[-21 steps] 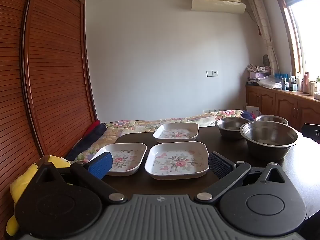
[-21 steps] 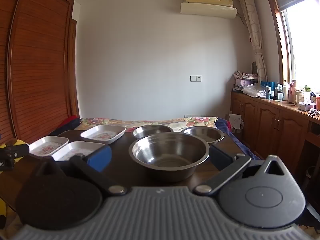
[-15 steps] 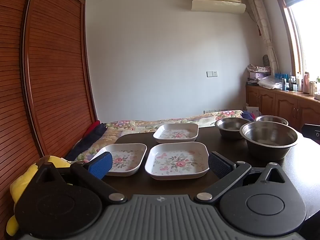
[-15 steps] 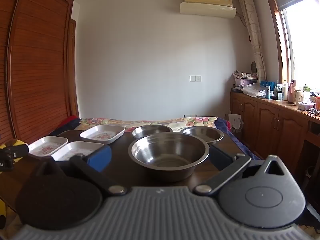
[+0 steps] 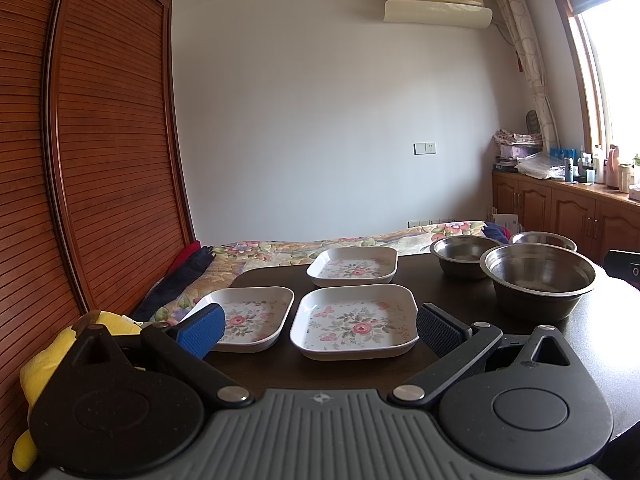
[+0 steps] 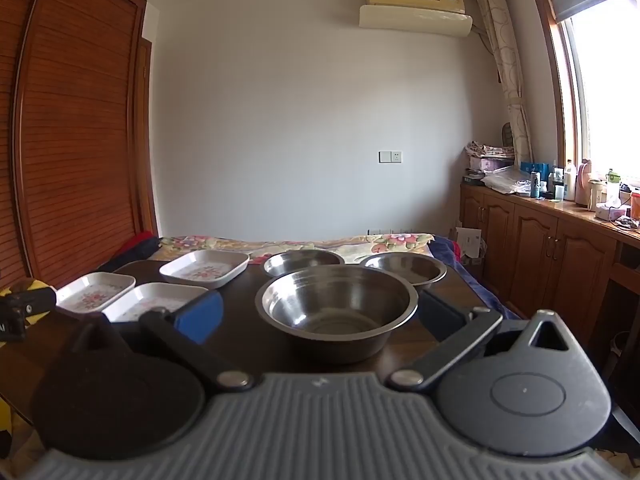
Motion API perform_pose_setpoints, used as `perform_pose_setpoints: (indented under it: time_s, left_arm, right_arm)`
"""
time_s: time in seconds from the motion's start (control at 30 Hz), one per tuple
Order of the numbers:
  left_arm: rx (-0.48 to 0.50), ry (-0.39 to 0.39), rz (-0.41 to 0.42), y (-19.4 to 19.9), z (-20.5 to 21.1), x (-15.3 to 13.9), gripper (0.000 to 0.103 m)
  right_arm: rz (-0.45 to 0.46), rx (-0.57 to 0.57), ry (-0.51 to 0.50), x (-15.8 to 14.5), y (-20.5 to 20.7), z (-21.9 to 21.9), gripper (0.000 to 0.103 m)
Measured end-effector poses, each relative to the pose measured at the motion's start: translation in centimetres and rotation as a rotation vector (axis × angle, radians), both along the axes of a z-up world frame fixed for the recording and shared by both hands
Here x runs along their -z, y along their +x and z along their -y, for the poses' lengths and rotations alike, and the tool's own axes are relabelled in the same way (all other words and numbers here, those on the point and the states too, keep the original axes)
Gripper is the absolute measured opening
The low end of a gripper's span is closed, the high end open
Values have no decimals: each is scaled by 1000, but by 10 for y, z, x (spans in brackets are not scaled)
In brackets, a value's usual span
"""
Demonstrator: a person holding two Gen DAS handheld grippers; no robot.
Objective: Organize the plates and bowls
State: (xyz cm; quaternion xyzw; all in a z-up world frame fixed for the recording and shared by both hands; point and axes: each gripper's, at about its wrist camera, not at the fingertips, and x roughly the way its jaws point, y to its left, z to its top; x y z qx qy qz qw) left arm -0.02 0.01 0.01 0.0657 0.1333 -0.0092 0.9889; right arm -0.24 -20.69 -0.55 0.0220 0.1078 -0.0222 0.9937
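I have the left tool (image 5: 318,326) at the bottom of its wrist view, jaws spread to their full width. Its blue-padded finger (image 5: 202,330) sits at lower left of the frame and its dark-padded finger (image 5: 438,330) at lower right, with nothing clamped between them. The tool points forward, tilted slightly below level.

I have the right tool (image 6: 320,314) in the same pose: jaws fully spread, blue-padded finger (image 6: 200,316) at lower left, dark-padded finger (image 6: 440,314) at lower right, neither pad pressing on anything. It also points forward with a slight downward tilt.
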Motion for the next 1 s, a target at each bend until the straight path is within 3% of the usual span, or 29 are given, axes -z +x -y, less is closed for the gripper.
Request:
perform_pose_setpoints:
  time_s: [1.0]
  left_arm:
    - [1, -1, 1, 0, 0, 0, 103]
  right_arm:
    - [-3, 0, 0, 2, -1, 0, 103]
